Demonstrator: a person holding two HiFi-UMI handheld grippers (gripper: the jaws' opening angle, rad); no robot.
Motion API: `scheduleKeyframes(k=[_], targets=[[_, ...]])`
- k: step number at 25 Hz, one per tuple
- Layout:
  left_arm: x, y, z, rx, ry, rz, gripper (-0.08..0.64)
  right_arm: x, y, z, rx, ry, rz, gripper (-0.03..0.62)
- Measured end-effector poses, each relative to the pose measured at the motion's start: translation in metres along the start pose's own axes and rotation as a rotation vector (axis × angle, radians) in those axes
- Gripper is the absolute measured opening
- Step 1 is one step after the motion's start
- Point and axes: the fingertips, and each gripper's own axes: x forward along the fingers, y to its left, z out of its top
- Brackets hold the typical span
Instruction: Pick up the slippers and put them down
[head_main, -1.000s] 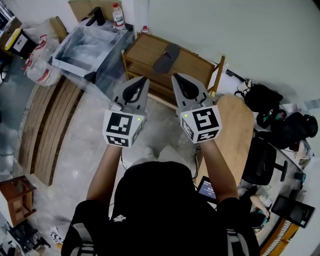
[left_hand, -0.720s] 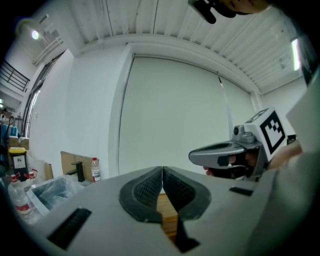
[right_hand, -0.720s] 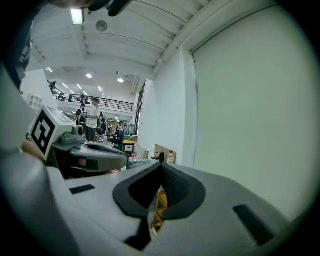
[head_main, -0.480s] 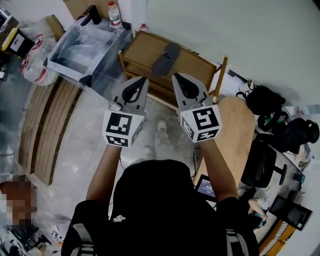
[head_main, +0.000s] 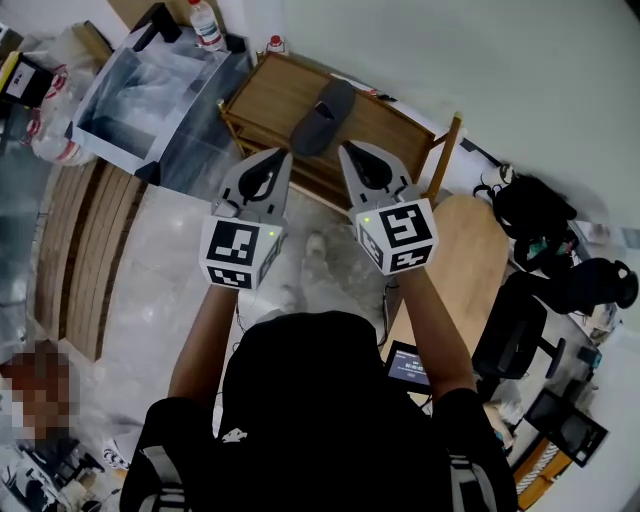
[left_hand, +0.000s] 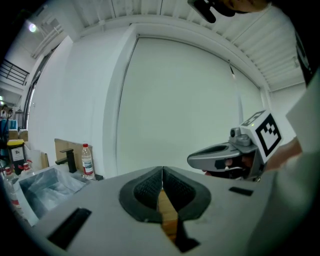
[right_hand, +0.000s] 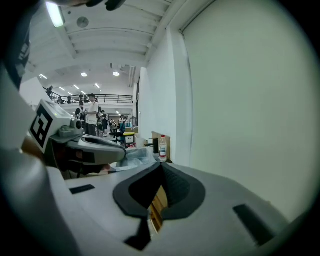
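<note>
Grey slipper (head_main: 322, 117) lies flat on the top board of the wooden rack (head_main: 270, 95), about mid-width, lengthwise from the back edge toward the front edge. Only one is in sight, can't find a second. Nothing touches it. It's exposed on top with bare board either side, so I'd expect easy access from the front edge.

Left tongs (head_main: 285, 153) and right tongs (head_main: 344, 149) are both fully closed and empty: the pads meet, and only a sliver of rack wood shows through the slot below them. They're held side by side, tips apart, aimed at the rack. In the head view the slipper's near end shows between the two tips.

Reads as an approach posture, with neither side committed yet. Whichever takes the pick must open before it reaches the slipper. The plastic-lined bin (head_main: 150, 90) off the rack's left corner looks clear of the path.
</note>
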Motion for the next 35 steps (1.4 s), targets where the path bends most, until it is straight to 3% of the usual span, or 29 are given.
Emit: scheduleKeyframes(k=[9, 17, 23, 35], targets=[[0.057, 0.023, -0.04, -0.065, 0.076, 0.04, 0.005, 0.061, -0.041, -0.071, 0.027, 0.189, 0.079, -0.017], [0.089, 0.038, -0.095, -0.071, 0.177, 0.077, 0.006, 0.108, -0.054, -0.146, 0.025, 0.369, 0.155, -0.017], [0.096, 0.056, -0.138, -0.137, 0.235, 0.114, 0.005, 0.138, -0.052, -0.199, 0.003, 0.483, 0.206, -0.017], [0.112, 0.061, -0.208, -0.205, 0.32, 0.119, 0.005, 0.178, -0.053, -0.273, -0.001, 0.647, 0.267, 0.141]])
